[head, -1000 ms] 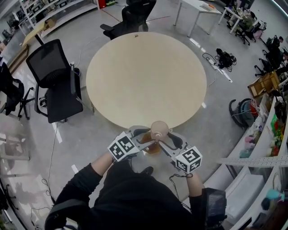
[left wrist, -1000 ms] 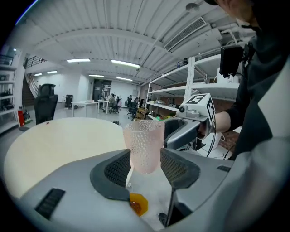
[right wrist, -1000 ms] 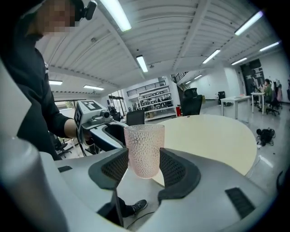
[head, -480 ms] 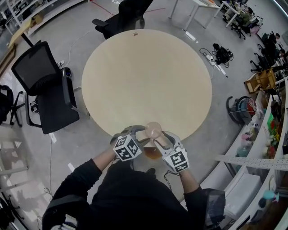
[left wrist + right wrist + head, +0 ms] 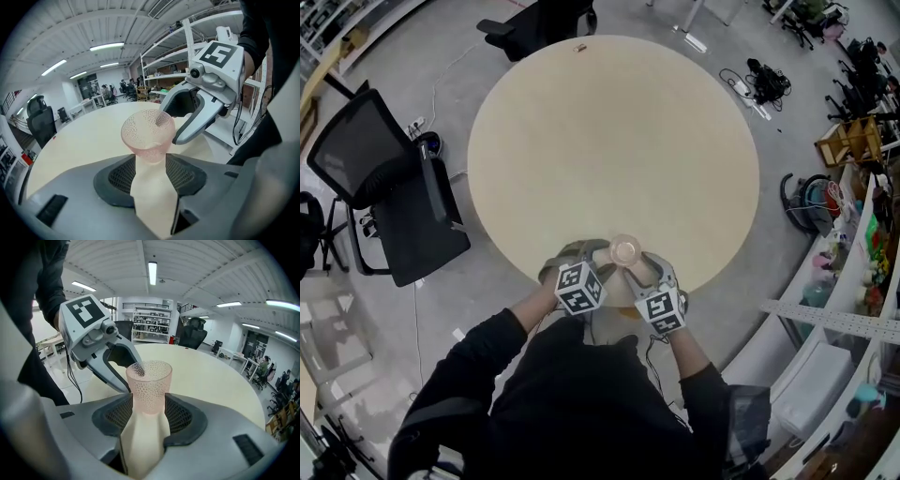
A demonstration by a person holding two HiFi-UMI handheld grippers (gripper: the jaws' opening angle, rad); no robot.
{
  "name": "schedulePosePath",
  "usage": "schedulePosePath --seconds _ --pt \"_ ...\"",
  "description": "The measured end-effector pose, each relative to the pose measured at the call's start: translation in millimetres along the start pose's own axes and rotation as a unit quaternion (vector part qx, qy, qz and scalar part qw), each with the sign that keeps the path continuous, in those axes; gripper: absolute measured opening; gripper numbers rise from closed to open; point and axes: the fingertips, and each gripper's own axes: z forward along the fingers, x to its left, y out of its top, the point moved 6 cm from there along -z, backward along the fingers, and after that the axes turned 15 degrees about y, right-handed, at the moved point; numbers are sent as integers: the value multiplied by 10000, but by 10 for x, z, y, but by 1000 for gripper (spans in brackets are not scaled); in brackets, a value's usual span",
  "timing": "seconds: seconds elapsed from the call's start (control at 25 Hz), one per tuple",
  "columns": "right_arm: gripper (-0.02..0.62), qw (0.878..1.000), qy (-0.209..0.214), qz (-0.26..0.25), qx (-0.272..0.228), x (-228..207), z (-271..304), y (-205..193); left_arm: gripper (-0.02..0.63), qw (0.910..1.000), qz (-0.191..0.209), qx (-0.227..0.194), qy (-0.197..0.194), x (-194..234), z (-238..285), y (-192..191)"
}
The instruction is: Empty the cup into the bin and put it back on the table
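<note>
Round beige table (image 5: 609, 141) on a grey workshop floor, seen from above, fills the upper centre of the head view. A black office chair (image 5: 384, 178) stands at the left of the frame and cluttered shelving (image 5: 853, 272) runs down the right edge.

At the table's near edge, lower centre of the frame, a pink dimpled cup (image 5: 625, 249) stands upright with its mouth up. Whether its base rests on the tabletop cannot be told.

The left gripper (image 5: 602, 258) reaches it from the lower left, and the right gripper (image 5: 639, 265) from the lower right. The marker cubes lie just below, close together.

Left gripper view: the ribbed black pads (image 5: 123, 174) flank the cup's narrow lower part and close on it. Right gripper view: the pads (image 5: 177, 414) likewise clamp the cup's lower wall, and the rim rises above them. Each view shows the other gripper's finger meeting the cup's far side.
</note>
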Motion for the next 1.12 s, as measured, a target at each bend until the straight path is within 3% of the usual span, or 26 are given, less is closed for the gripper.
schedulePosePath --seconds 0.4,0.68,0.8,0.96,1.04,1.12 --pt "219 9992 -142 273 261 -63 252 -86 216 10000 82 37 -19 68 120 -131" --pt "219 9935 -410 1060 -7 -127 204 -124 216 9991 -363 152 155 169 95 -174" --pt "219 9873 -677 1424 -189 -119 24 -186 216 9955 -922 23 233 268 -56 -215" --pt "208 9793 -756 1841 -367 6 -294 -284 215 9800 -1942 -143 417 375 -370 -269" --pt "166 9746 -738 2050 -510 104 -516 -339 198 9688 -2410 -239 533 346 -564 -234" --pt "91 9684 -667 2292 -731 228 -726 -364 128 9560 -2851 -470 510 243 -811 -136"
